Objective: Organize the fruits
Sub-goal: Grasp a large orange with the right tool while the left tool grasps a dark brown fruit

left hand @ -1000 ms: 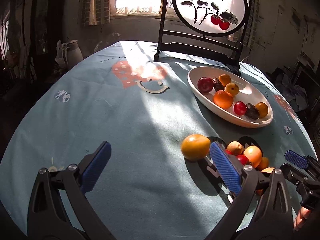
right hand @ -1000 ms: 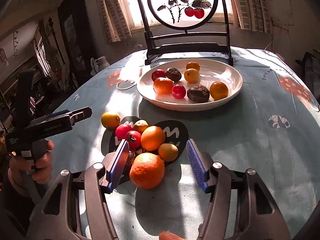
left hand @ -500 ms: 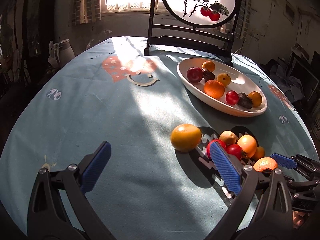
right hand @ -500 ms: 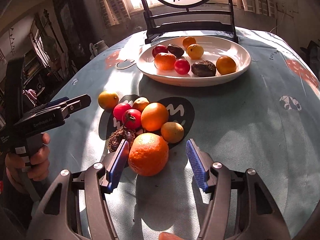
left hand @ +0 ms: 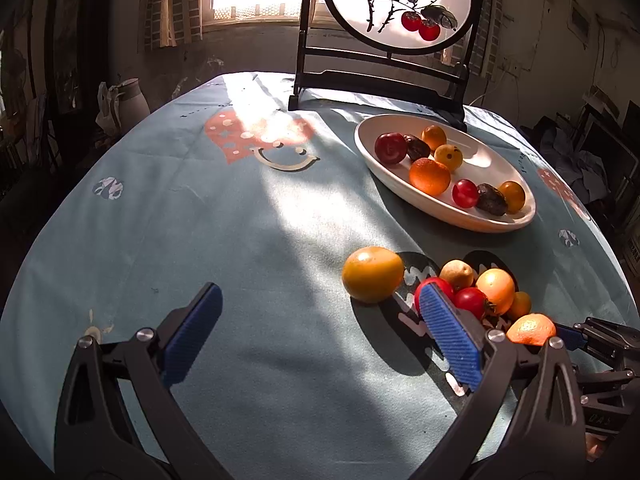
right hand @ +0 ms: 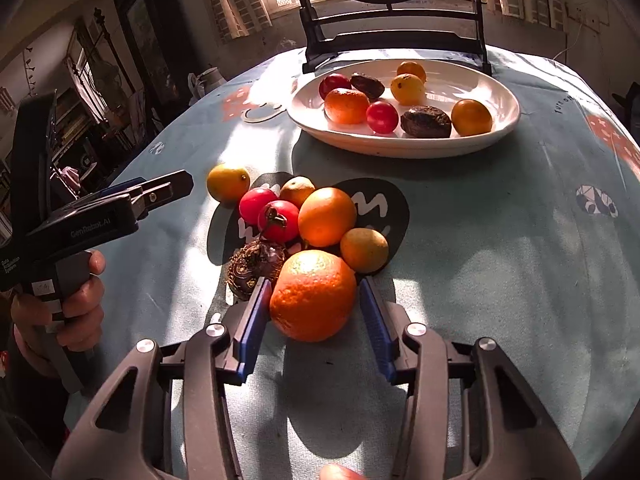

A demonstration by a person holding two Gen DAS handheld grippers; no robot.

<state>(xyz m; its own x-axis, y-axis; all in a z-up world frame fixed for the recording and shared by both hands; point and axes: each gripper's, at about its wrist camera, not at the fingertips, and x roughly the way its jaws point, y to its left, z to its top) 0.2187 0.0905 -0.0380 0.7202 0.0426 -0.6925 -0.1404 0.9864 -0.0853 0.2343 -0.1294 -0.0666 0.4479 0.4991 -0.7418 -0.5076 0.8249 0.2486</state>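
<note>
The right tool straddles the big orange, one blue pad on each side. The left pad looks to be touching the peel, but a sliver of gap shows at the right pad, so it reads as open around the fruit and not yet gripping; from this angle contact is hard to call. This orange is the nearest fruit of the loose pile on the worktop, so it can be reached without nudging the others. A dark spiky fruit lies just beside the left pad and could be brushed as the jaws close.

The plate stands beyond the pile and already carries several fruits, with bare room at its right; that is presumably where the orange belongs.

The left tool hangs wide open and holds nothing, over bare cloth to the left of the pile, likely parked clear so the right has room. A lone yellow fruit sits nearest it, slightly apart from the pile.
</note>
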